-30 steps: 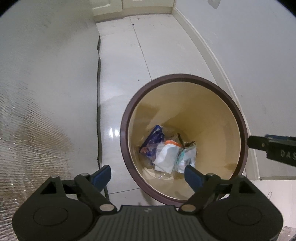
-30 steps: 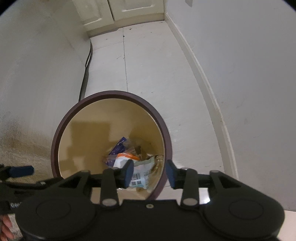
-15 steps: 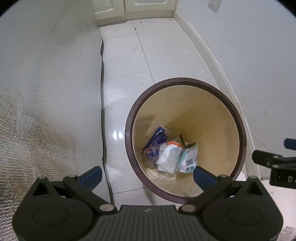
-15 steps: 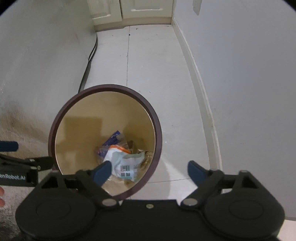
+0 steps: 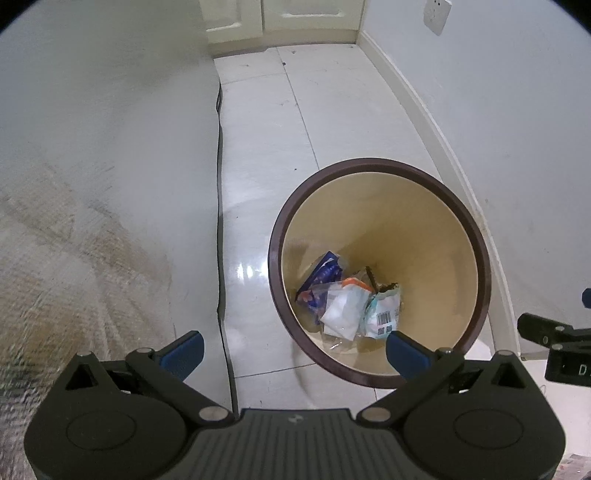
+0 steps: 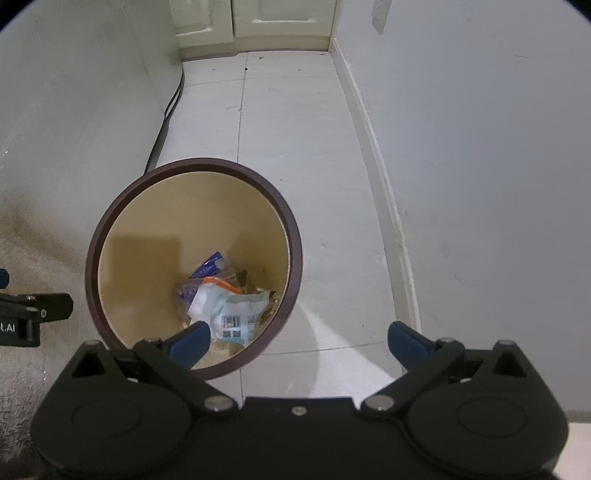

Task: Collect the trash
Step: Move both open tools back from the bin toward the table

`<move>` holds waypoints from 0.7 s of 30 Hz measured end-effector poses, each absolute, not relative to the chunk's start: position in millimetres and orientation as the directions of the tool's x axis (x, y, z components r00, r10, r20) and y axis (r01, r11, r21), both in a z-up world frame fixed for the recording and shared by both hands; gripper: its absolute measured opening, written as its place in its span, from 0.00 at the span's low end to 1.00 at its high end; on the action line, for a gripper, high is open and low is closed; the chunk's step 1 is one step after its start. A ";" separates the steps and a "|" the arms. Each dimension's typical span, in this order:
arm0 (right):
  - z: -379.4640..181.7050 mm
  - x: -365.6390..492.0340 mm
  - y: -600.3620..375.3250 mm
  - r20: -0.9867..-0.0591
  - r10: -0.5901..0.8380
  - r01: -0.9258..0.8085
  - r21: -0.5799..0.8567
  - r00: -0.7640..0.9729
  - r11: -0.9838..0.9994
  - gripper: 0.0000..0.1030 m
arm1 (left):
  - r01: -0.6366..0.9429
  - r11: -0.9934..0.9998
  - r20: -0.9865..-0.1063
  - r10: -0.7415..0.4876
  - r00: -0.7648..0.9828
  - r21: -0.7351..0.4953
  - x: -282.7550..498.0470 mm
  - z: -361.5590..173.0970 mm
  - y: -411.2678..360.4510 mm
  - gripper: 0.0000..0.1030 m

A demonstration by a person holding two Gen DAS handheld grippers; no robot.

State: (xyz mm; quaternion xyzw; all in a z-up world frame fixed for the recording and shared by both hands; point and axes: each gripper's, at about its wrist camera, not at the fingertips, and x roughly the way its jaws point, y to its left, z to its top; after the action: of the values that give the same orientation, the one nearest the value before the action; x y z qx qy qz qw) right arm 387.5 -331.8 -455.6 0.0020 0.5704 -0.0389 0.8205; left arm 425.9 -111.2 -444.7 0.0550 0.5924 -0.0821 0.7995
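Note:
A round bin with a dark brown rim (image 5: 484,266) and tan inside stands on the white tiled floor. It shows in the right wrist view too (image 6: 293,236). At its bottom lie several wrappers: a blue one (image 5: 319,277), a white one (image 5: 341,310) and a pale one with a barcode (image 5: 384,314); the barcode wrapper also shows in the right wrist view (image 6: 240,314). My left gripper (image 5: 293,352) is open and empty, above and left of the bin. My right gripper (image 6: 299,341) is open and empty, above the bin's right side.
A white wall with a skirting board (image 5: 424,107) runs along the right. A pale surface (image 5: 92,147) with a black cable (image 5: 218,184) along its edge lies on the left. Cream cabinet doors (image 6: 258,18) stand at the far end.
Both grippers have risen and pulled back from the bin, which looks smaller now. The right gripper's jaws have opened wide from nearly shut. The left jaws have also spread wider.

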 end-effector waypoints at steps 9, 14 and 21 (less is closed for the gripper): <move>-424.3 366.6 -330.0 -0.922 -0.058 0.082 -0.028 0.382 0.996 1.00 | 0.193 0.981 -0.939 -0.095 0.331 -0.031 401.1 -416.6 -108.6 1.00; -405.0 346.9 -329.3 -0.911 -0.072 0.090 -0.038 0.405 0.995 1.00 | 0.188 0.982 -0.921 -0.100 0.375 -0.031 384.2 -394.6 -107.7 1.00; -360.2 309.0 -338.6 -0.882 -0.080 0.130 -0.021 0.464 0.991 1.00 | 0.196 0.980 -0.887 -0.128 0.443 -0.044 349.1 -351.7 -103.7 1.00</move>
State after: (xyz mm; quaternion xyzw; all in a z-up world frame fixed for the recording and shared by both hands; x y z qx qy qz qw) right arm 309.0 -338.6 -360.2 0.0245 0.5140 -0.0613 0.8552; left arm 349.1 -103.7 -351.7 0.0325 0.5188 -0.0955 0.8489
